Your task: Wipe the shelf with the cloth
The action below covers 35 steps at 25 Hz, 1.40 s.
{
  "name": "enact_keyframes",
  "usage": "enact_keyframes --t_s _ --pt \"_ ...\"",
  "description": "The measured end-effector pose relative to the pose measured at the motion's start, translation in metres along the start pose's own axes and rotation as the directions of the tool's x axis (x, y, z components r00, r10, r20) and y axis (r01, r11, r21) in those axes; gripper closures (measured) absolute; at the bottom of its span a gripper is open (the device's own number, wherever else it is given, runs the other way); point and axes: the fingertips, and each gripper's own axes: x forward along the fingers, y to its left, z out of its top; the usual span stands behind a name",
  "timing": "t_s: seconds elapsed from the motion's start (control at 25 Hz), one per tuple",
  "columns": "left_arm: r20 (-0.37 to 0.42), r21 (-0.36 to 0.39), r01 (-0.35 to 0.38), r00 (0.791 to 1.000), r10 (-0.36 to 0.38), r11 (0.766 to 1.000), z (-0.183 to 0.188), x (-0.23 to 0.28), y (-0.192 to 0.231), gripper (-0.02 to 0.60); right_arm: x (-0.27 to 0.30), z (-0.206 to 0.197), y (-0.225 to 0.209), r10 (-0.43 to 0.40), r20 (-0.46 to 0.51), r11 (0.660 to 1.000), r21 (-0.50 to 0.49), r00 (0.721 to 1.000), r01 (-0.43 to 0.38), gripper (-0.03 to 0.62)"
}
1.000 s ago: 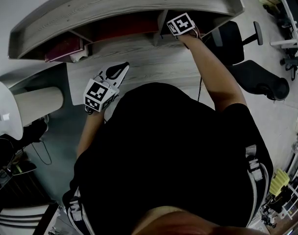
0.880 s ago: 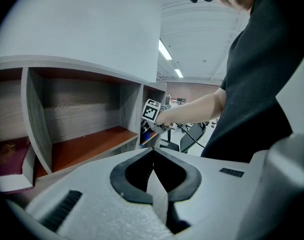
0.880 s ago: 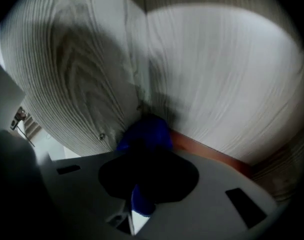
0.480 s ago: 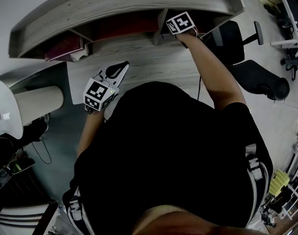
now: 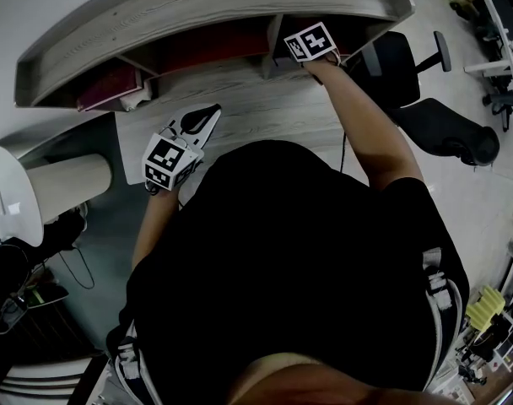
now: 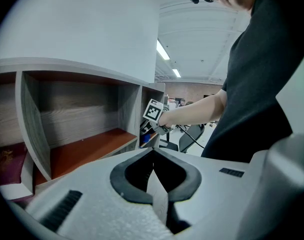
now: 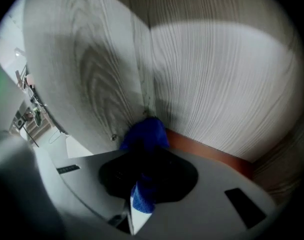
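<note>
Right gripper [image 7: 142, 184] clamps the blue cloth [image 7: 144, 136], pushing it into the back corner of the shelf [image 5: 197, 7]'s right compartment, likely to wipe there. Left gripper [image 6: 154, 156], jaws together and empty, hangs over the desk [image 5: 265, 108], out of the way. Barely any change from a second ago: both grippers sit about where they were.

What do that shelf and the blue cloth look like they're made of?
The shelf looks like matte wood-grain laminate board: pale grey grain on the walls, a smooth reddish-brown floor. The blue cloth seems soft fabric, maybe microfibre: it bunches and folds, with a fuzzy weave.
</note>
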Motion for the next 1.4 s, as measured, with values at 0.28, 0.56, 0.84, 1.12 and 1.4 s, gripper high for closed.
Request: enact_keyframes --t_s 0.28,0.56,0.84,1.12,1.4 --pt "0.007 0.040 0.047 0.999 -0.047 0.998 0.012 0.009 -0.001 0.565 -0.025 -0.007 0.002 -0.024 0.043 1.000 0.003 0.999 0.023 0.540" --pt "0.002 0.057 0.091 0.996 -0.091 0.994 0.013 0.015 -0.005 0.565 -0.066 -0.008 0.001 -0.060 0.149 0.997 0.055 0.987 0.053 0.540" --pt "0.000 0.064 0.127 0.992 -0.127 0.990 0.015 0.024 -0.005 0.565 -0.108 -0.009 0.004 -0.111 0.233 0.991 0.093 0.966 0.092 0.540" --pt "0.005 0.079 0.158 0.987 -0.159 0.984 0.019 0.033 -0.008 0.565 -0.138 -0.019 0.019 -0.093 0.286 0.991 0.122 0.954 0.061 0.540" --pt "0.011 0.085 0.168 0.985 -0.170 0.982 0.024 0.040 -0.007 0.565 -0.173 -0.023 0.033 -0.103 0.349 0.990 0.126 0.931 0.062 0.540"
